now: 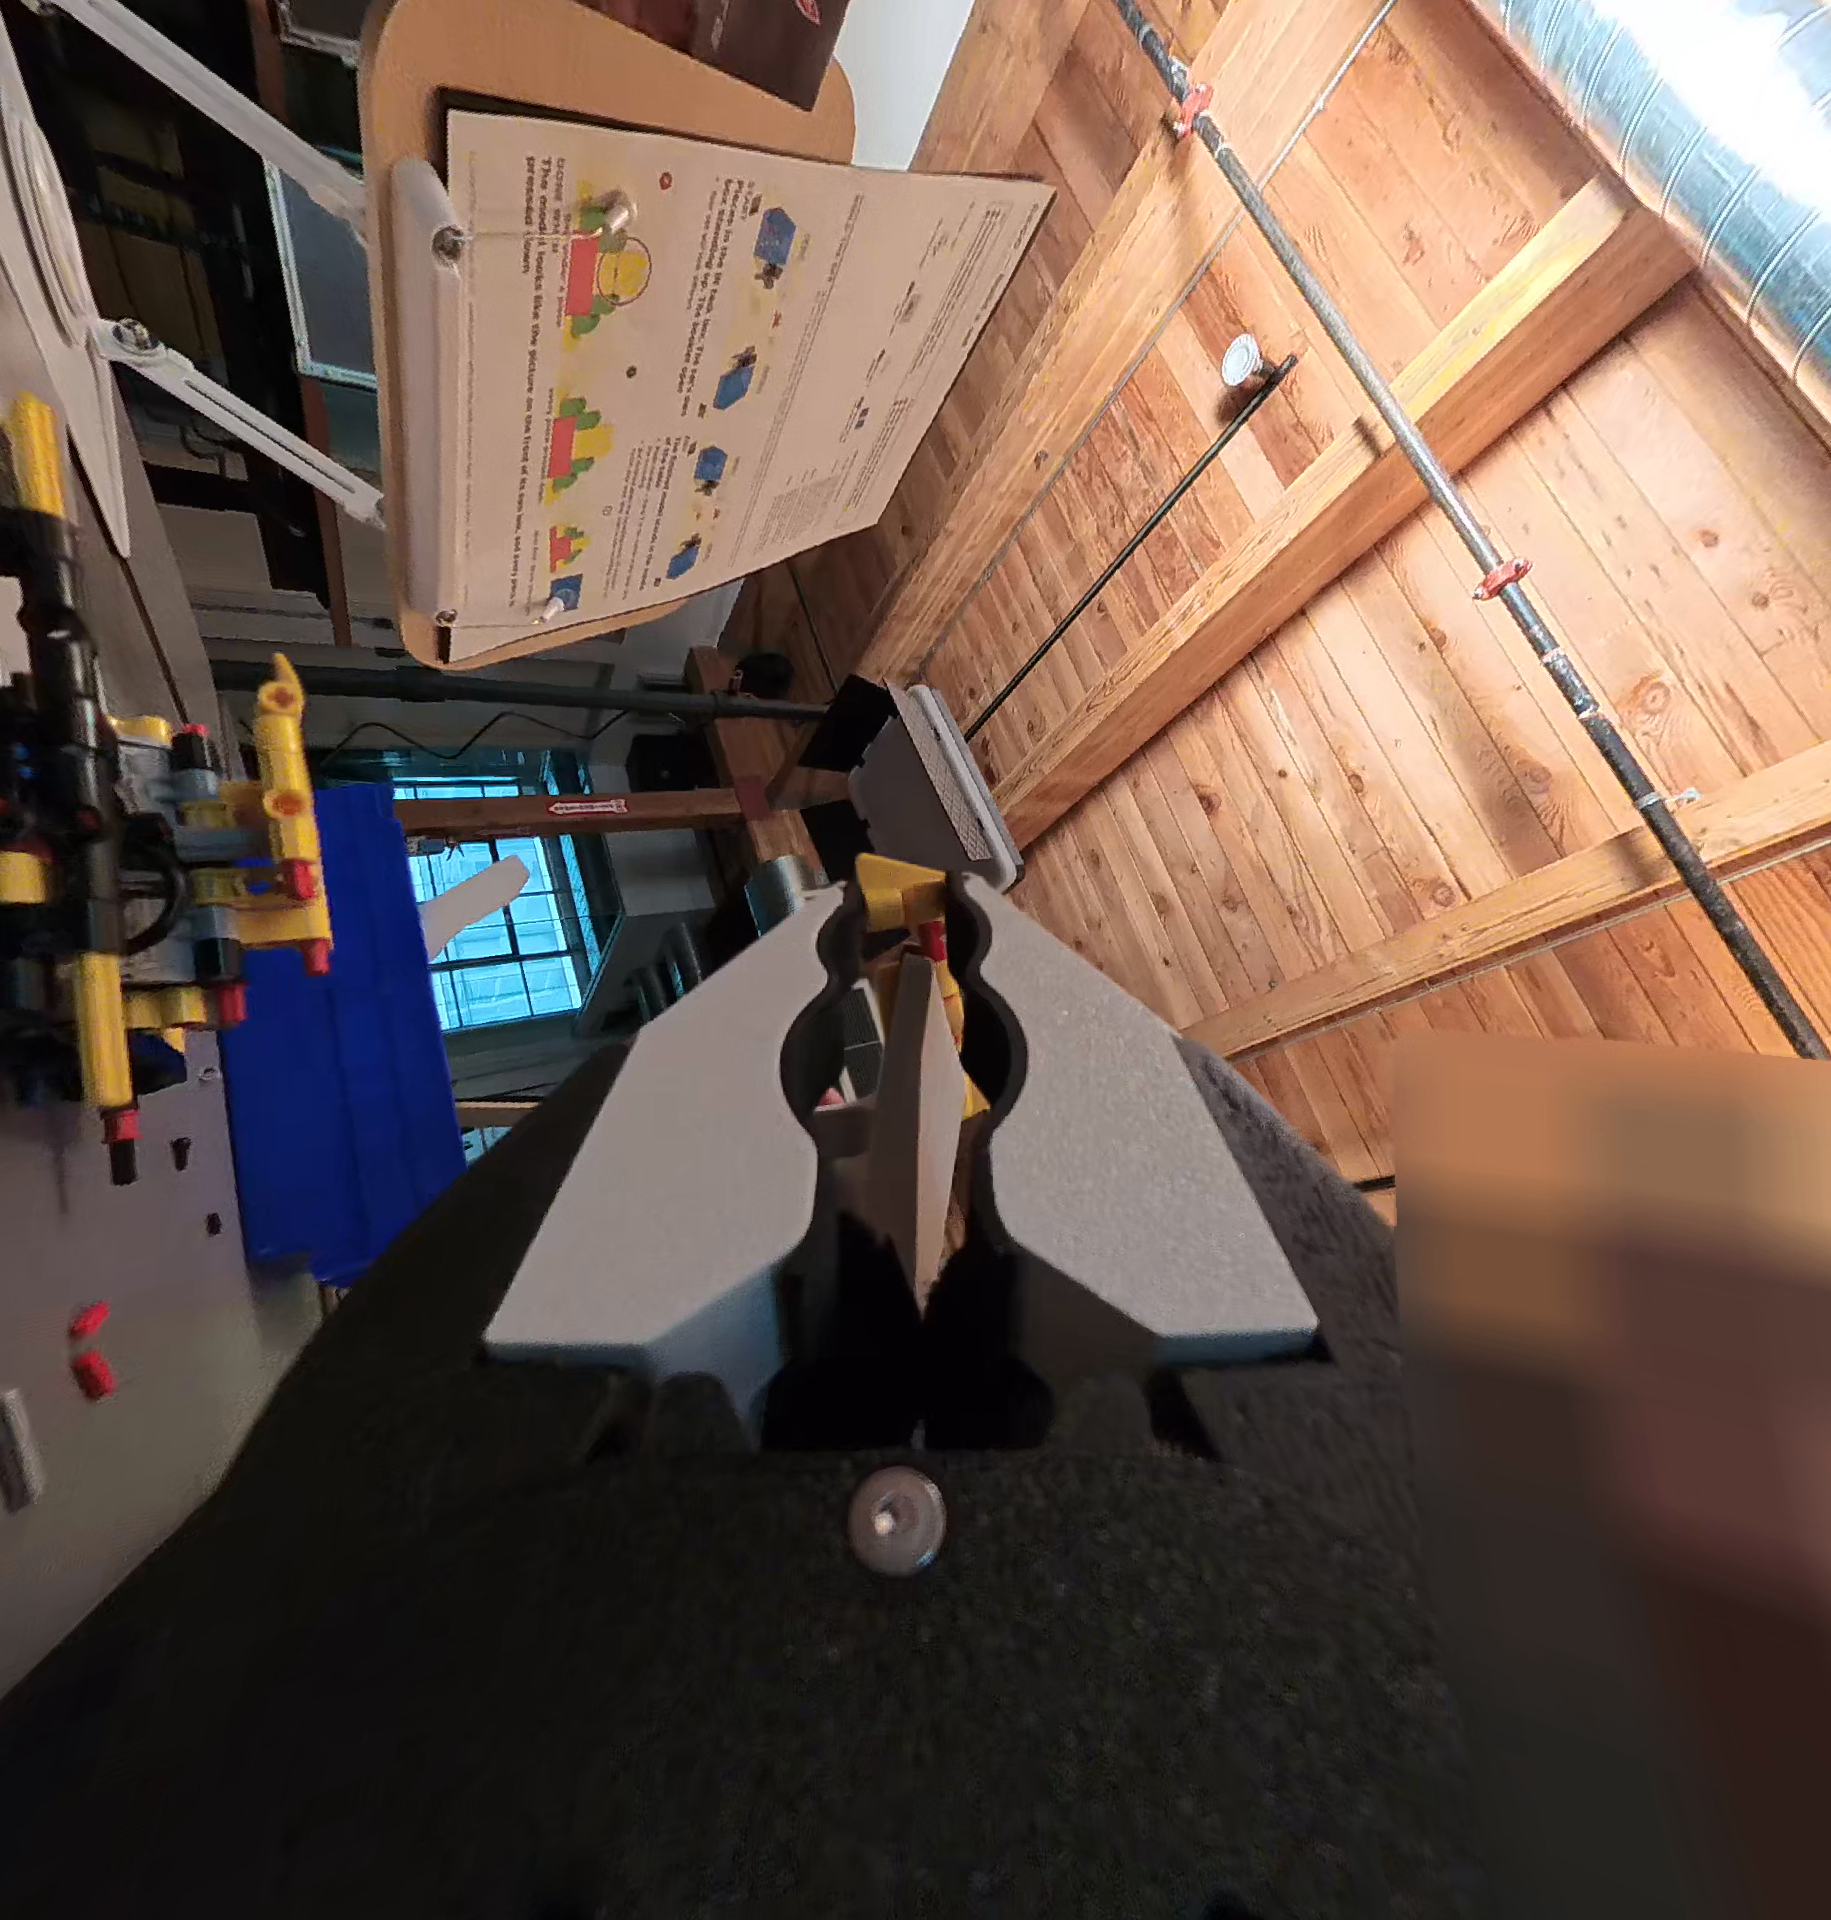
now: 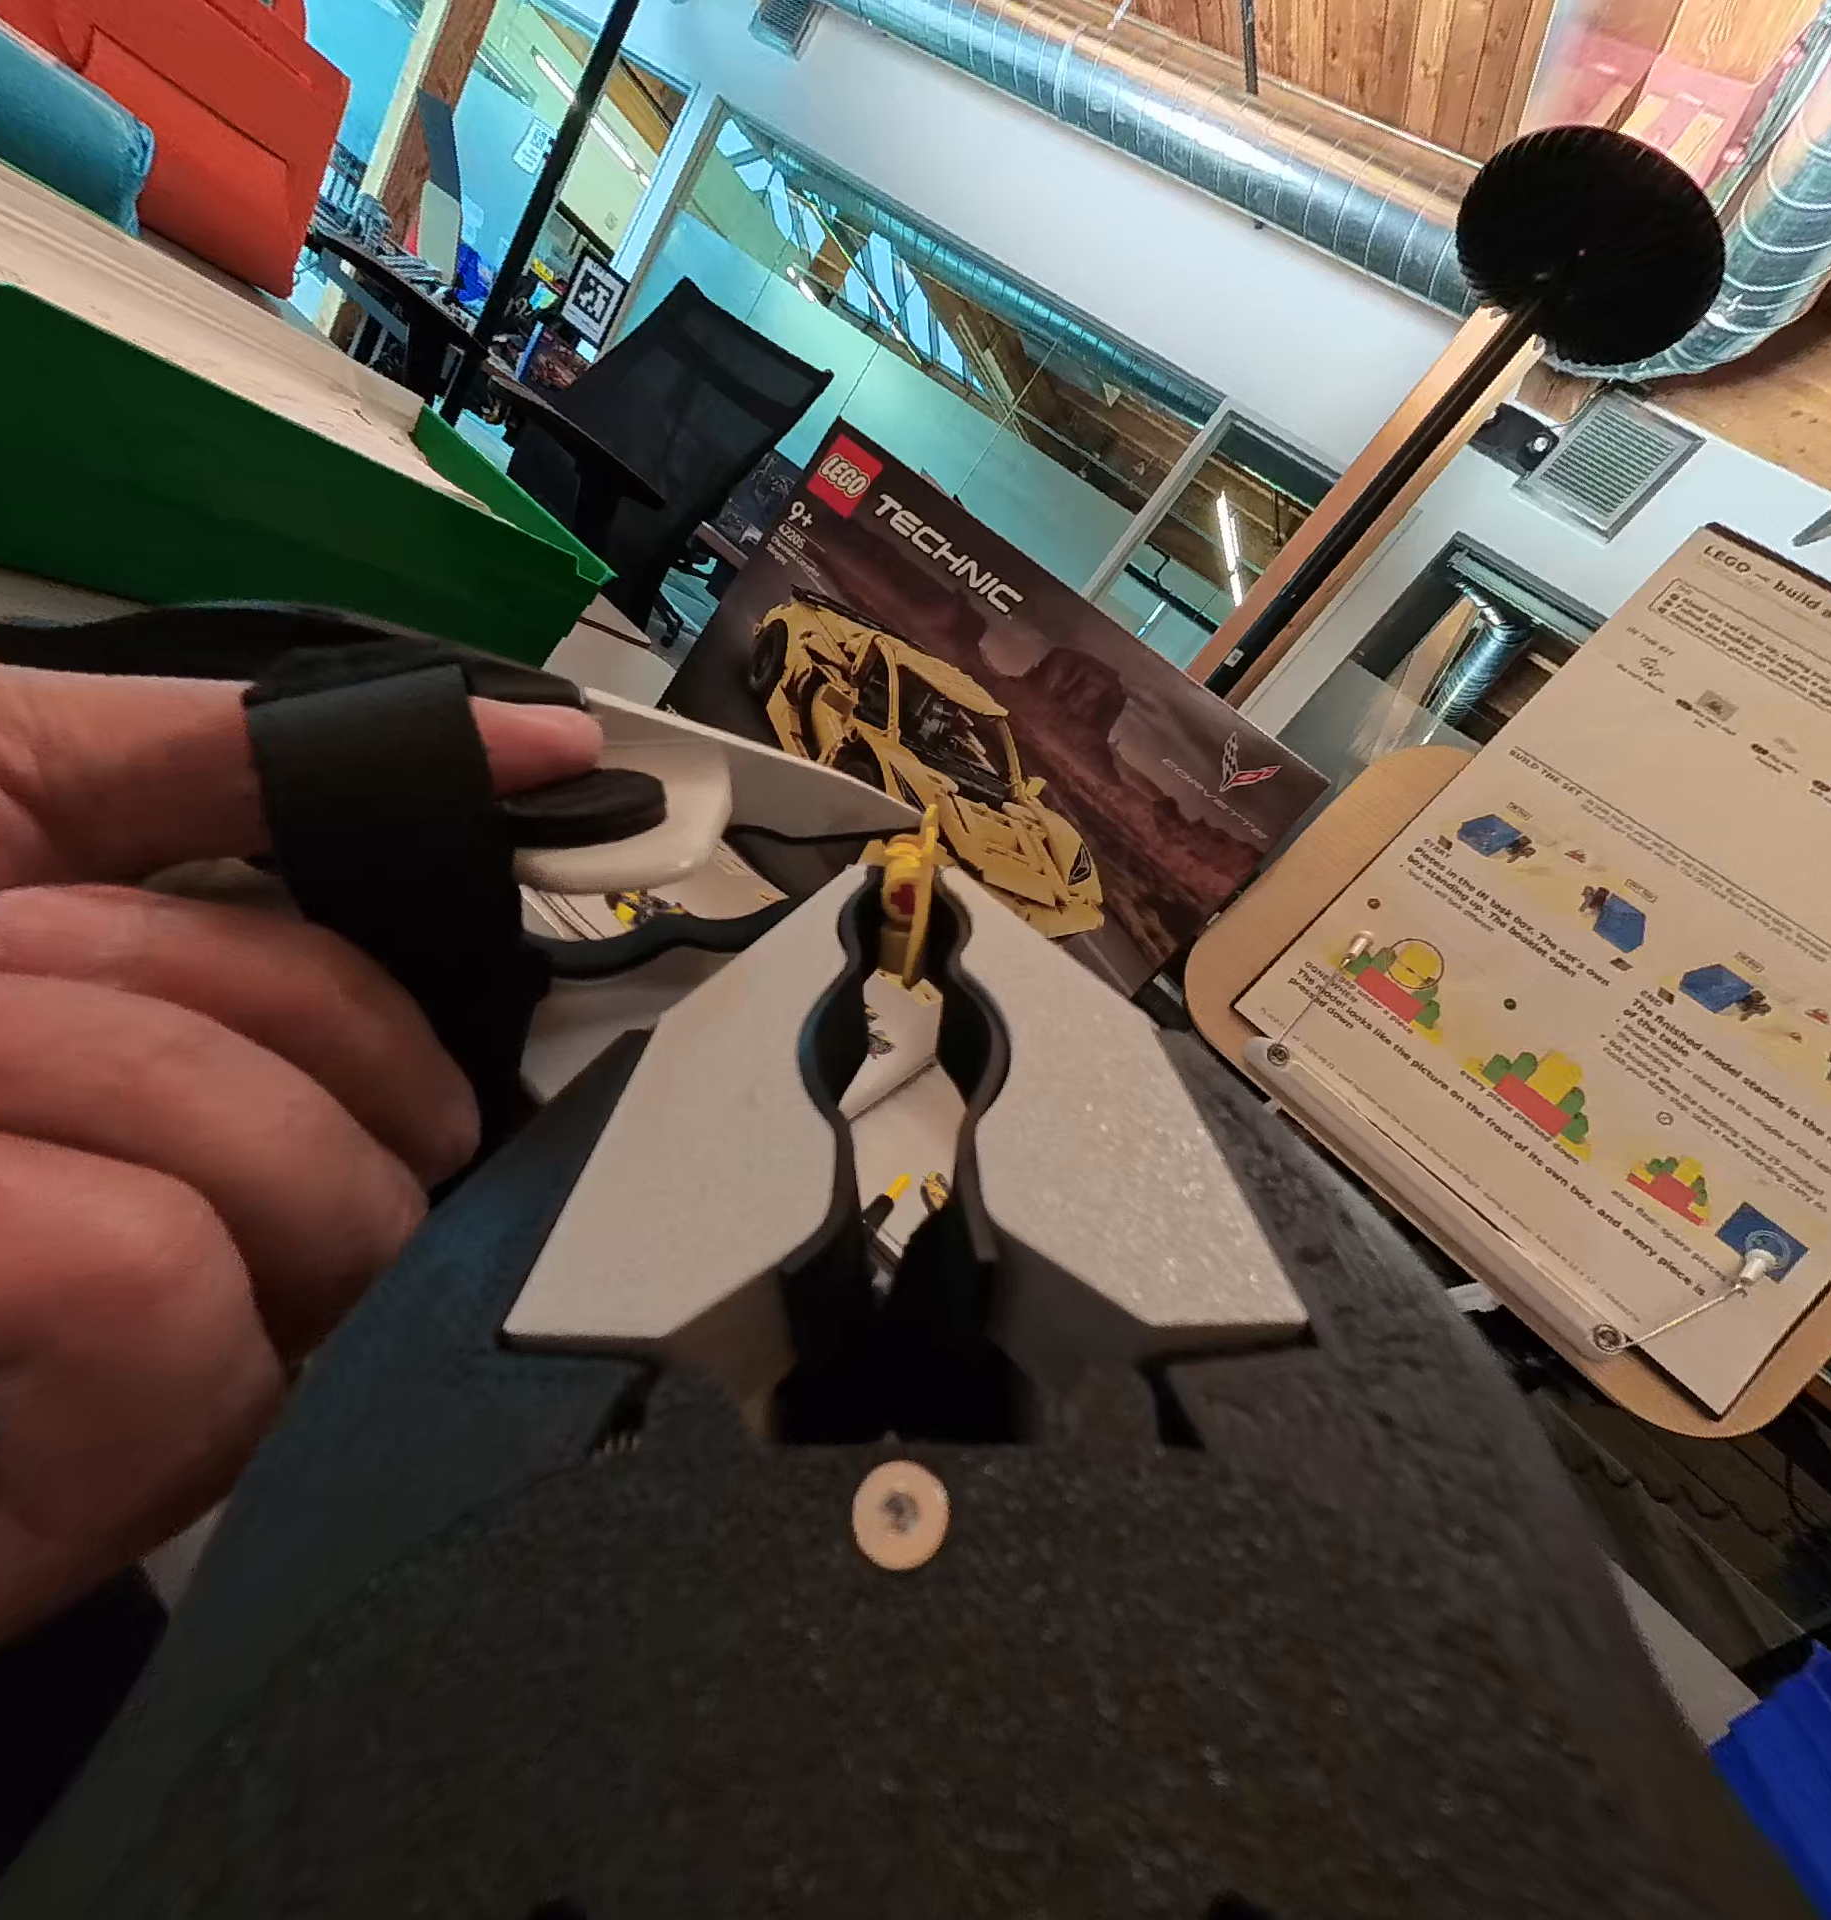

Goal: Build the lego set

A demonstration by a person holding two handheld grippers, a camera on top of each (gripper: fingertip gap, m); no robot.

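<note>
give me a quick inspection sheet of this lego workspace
surface: pale table with loose red pins.
job's things: part-built yellow and black model; set box; instruction sheet on wooden stand.
clutter: green tray; blue bin.
grippers: left tongs shut on a yellow piece; right tongs shut on a yellow part.
cables: nothing seen on the table.
surroundings: wooden ceiling, silver duct, office chair.

Yellow piece (image 1: 895, 894) between fingers (image 1: 703, 1122)
</note>
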